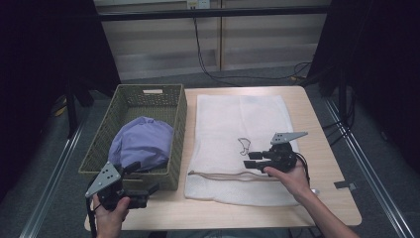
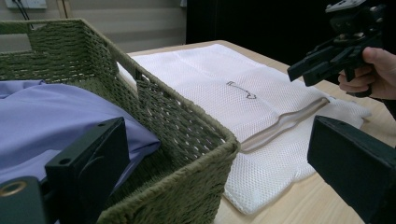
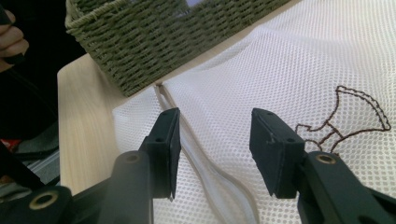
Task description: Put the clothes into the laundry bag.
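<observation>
Approaching the zipped edge of the white mesh laundry bag [image 1: 237,144] with my right tool [image 1: 249,159] is, as I judge it, the step in hand. The bag lies flat on the worktop [image 1: 327,163], just beside the green woven basket [image 1: 176,124] that holds a lilac garment [image 1: 141,144]. My right tool hovers low over the bag's near half with its jaws fairly wide apart and nothing pressed between them. In the right gripper view the beige zipper seam [image 3: 205,168] runs up beneath the gap, nearer one jaw, while the brown embroidered motif [image 3: 355,112] lies off to the other side. I cannot make out the zipper's pull, so where the seam starts to open is uncertain. My left tool [image 1: 148,188] waits at the basket's near corner, jaws wide and empty; the left gripper view has them straddling the basket wall, apart from the garment. The next move, I reckon, calls for lowering the right tool so its jaws bracket the seam, then pinching the mesh there to lift the mouth open for the garment.
</observation>
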